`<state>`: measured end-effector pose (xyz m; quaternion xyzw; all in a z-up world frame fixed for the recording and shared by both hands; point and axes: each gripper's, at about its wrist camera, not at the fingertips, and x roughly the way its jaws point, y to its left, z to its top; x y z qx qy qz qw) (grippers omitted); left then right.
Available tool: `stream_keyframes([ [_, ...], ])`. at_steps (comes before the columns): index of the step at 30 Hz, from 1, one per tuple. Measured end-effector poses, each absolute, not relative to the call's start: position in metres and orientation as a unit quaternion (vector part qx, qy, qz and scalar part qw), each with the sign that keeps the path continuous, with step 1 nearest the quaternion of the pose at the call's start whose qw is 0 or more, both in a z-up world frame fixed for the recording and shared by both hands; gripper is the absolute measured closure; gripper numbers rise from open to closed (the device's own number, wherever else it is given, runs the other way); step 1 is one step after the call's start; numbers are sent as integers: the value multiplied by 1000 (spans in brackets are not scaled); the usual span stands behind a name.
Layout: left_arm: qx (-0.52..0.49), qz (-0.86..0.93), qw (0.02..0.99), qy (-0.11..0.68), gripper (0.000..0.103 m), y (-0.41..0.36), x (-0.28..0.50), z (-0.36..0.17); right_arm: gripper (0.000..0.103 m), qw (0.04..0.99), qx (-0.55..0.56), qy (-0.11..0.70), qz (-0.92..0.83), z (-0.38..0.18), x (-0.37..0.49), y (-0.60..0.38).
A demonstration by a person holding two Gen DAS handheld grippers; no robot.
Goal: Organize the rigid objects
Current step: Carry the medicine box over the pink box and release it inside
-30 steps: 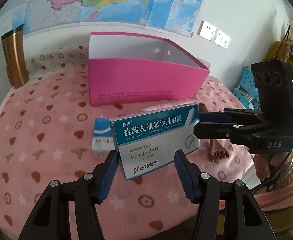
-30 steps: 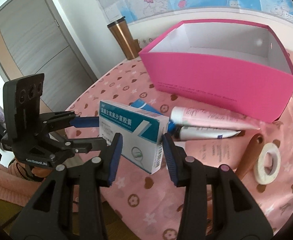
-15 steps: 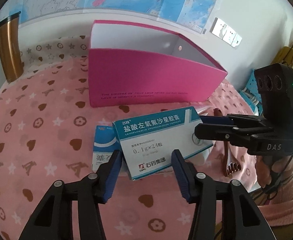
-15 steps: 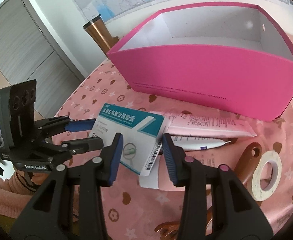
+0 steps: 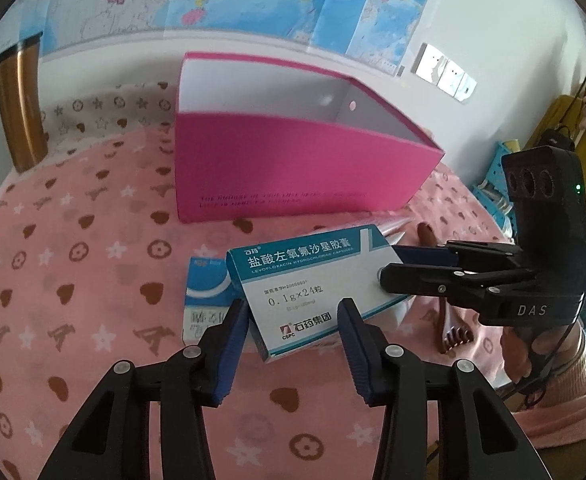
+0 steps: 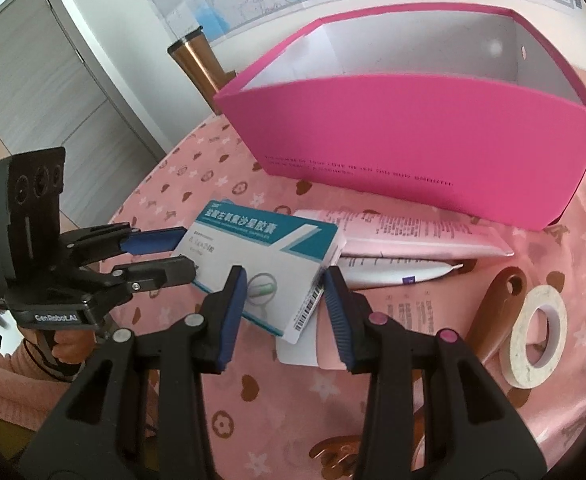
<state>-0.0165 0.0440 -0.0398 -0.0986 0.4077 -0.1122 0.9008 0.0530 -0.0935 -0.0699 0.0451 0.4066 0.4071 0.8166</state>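
Observation:
A teal-and-white medicine box (image 5: 313, 276) (image 6: 261, 256) lies tilted over a small blue box (image 5: 207, 300) and two tubes (image 6: 405, 236), in front of the open pink box (image 5: 293, 168) (image 6: 413, 140). My right gripper (image 6: 285, 292) (image 5: 393, 268) is shut on the box's barcode end. My left gripper (image 5: 293, 320) (image 6: 181, 252) straddles the opposite end. Its jaws are closing with the box between them, and the pads stand just at the box's edges.
A pink patterned cloth (image 5: 73, 280) covers the round table. A roll of white tape (image 6: 537, 336) and a brown wooden tool (image 6: 497, 304) lie to the right. A bronze tumbler (image 5: 19, 108) stands at the back left. A paper leaflet (image 6: 301, 352) lies under the medicine box.
The medicine box has come down from mid-air toward the pile on the cloth. The left jaws have narrowed around its end. Both grippers moved a little forward and down.

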Motion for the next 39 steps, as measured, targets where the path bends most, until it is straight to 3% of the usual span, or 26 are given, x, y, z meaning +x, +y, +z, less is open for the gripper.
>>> stream_keyframes([
  [14, -65, -120, 926, 353, 57, 38, 1, 15, 60, 844, 34, 344, 409, -12, 56, -108],
  [25, -46, -105, 938, 326, 57, 50, 52, 48, 60, 857, 51, 312, 407, 23, 111, -103],
  [39, -55, -72, 925, 370, 57, 68, 106, 21, 60, 831, 78, 383, 397, -12, 183, -85],
])
